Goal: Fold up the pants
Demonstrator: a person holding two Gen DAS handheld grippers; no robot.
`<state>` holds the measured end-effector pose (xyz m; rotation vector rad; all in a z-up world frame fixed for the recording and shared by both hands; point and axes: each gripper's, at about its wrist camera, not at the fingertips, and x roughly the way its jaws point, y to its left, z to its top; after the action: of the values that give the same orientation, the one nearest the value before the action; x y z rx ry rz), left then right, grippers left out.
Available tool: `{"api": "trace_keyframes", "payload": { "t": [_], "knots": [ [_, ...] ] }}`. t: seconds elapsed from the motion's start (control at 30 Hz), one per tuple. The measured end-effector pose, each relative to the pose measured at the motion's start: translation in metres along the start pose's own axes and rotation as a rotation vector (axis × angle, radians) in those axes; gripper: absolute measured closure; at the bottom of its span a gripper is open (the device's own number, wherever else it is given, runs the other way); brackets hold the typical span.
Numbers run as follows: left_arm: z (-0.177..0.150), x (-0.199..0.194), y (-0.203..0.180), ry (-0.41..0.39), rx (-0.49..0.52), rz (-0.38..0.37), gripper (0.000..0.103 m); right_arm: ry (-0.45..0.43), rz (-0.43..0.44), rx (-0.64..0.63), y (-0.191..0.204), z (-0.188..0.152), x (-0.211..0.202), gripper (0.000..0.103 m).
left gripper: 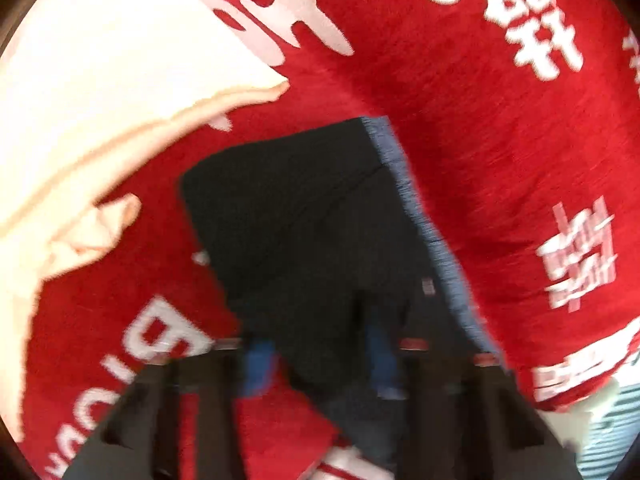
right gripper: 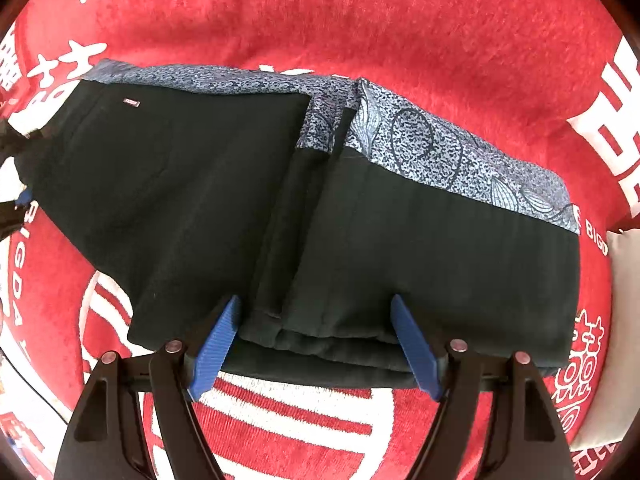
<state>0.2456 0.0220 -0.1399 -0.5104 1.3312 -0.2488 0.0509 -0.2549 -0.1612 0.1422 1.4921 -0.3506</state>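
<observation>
Item: pants (right gripper: 224,184), black with a blue patterned band (right gripper: 440,152) along the far edge. They lie on a red blanket (right gripper: 400,28) printed with white characters, already doubled into a compact, layered block; several folded edges stack up at the near side, just ahead of my right claw (right gripper: 316,344).

Handling, as I judge it: soft, limp, fairly thick woven cloth, light enough for one claw but prone to sag and slide apart by layers when lifted. Not fragile. The red pile underneath looks grippy, so dragging would likely rumple the lower layers; lifting seems better. Best hold: the near stacked edge, pinching all layers together, or a corner of the block so the fold keeps its line. The patterned band looks thinner and smoother, a poorer purchase.

Right claw: spread wide, blue pads (right gripper: 216,348) either side of the near folded edge, nothing pinched.

Left claw (left gripper: 320,356): view heavily blurred. Its blue pads (left gripper: 260,364) sit over the dark cloth at one end of the block (left gripper: 312,216). They look parted, but I cannot tell whether they hold any fabric.

Surroundings: a pale cream cloth (left gripper: 100,92) lies on the blanket, apart from the pants, on the left-wrist side. A pale grey cushion-like object (right gripper: 624,320) sits at the right edge of the right view.
</observation>
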Motion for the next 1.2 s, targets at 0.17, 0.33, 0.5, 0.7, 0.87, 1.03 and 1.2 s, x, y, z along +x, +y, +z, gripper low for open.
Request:
{"api": "trace_keyframes", "payload": {
  "t": [0.17, 0.33, 0.5, 0.7, 0.87, 1.03, 1.2],
  "knots": [
    [-0.014, -0.015, -0.036, -0.081, 0.229, 0.128, 0.075, -0.030, 0.077, 0.038, -0.006, 0.021, -0.036, 0.022],
    [-0.044, -0.029, -0.088, -0.181, 0.523, 0.234, 0.075, -0.001, 0.274, 0.034, 0.003, 0.081, -0.061, 0.022],
    [-0.061, -0.032, -0.111, -0.219, 0.665, 0.285, 0.075, 0.057, 0.437, -0.036, 0.048, 0.152, -0.071, 0.019],
    [-0.073, -0.037, -0.127, -0.247, 0.734, 0.301, 0.075, 0.198, 0.510, -0.240, 0.144, 0.208, -0.067, 0.016],
    [-0.084, -0.041, -0.133, -0.272, 0.773, 0.297, 0.075, 0.306, 0.428, -0.377, 0.200, 0.214, -0.046, 0.016],
    [-0.086, -0.044, -0.135, -0.276, 0.776, 0.284, 0.075, 0.375, 0.268, -0.433, 0.219, 0.204, -0.015, 0.028],
    [-0.093, -0.050, -0.145, -0.281, 0.822, 0.260, 0.075, 0.309, 0.337, -0.361, 0.183, 0.193, -0.023, 0.083]
  ]
}}
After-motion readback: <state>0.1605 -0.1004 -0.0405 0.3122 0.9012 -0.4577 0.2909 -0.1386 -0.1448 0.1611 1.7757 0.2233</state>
